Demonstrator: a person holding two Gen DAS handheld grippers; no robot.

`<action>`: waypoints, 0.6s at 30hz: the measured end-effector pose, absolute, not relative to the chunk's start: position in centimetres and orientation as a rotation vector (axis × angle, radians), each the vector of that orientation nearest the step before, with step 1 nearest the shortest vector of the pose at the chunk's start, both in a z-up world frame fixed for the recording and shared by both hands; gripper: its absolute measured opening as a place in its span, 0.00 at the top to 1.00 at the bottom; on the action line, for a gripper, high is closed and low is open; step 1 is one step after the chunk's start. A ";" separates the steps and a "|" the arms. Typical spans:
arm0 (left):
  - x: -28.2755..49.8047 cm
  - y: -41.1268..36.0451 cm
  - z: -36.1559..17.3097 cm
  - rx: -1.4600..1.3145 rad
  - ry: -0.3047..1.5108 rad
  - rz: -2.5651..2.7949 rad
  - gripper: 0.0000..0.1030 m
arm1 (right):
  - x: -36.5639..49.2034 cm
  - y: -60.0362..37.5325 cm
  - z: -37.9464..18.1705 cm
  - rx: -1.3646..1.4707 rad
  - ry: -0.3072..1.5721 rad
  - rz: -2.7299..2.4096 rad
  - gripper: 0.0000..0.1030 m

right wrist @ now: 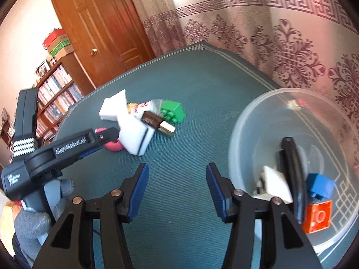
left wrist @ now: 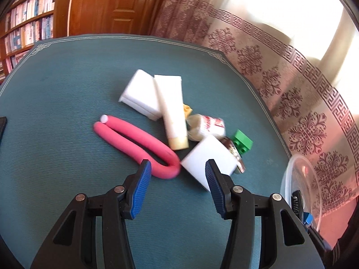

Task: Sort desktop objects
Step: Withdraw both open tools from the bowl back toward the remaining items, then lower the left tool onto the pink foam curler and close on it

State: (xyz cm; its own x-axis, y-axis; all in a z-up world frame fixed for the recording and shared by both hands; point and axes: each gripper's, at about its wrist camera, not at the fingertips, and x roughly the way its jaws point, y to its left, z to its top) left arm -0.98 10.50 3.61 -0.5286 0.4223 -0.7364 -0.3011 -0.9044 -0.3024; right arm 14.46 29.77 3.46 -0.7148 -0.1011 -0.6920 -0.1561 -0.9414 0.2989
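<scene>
From your right wrist cam, the pile of stuff [right wrist: 139,123] sits on the table [right wrist: 202,85] around 11 o'clock, the tub [right wrist: 246,121] at 3.

Your view leaves these items partly unseen:
- Clear bowl [left wrist: 298,179]: cut by the right edge of the left wrist frame, contents mostly hidden.
- Yellow item [left wrist: 187,109]: tucked under the white tube [left wrist: 172,109], identity unclear.
- Dark slab [left wrist: 2,130]: clipped at the left edge.
- Pink foam loop [right wrist: 113,145]: largely behind the left claw [right wrist: 112,134] in the right wrist frame.
- Bookshelf [left wrist: 29,24] spines: too blurred to read.
</scene>
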 end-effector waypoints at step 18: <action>-5.7 7.1 2.8 -1.340 -0.402 2.466 0.48 | 12.0 26.7 1.6 -1.312 0.507 2.881 0.37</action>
State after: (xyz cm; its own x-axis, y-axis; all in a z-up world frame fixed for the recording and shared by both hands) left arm -5.74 7.07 2.77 -0.5174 0.3931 -0.7601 -0.1313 -0.9142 -0.3834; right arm 12.00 26.71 1.64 -0.6633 -0.1875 -0.7245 -0.0710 -0.9480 0.3104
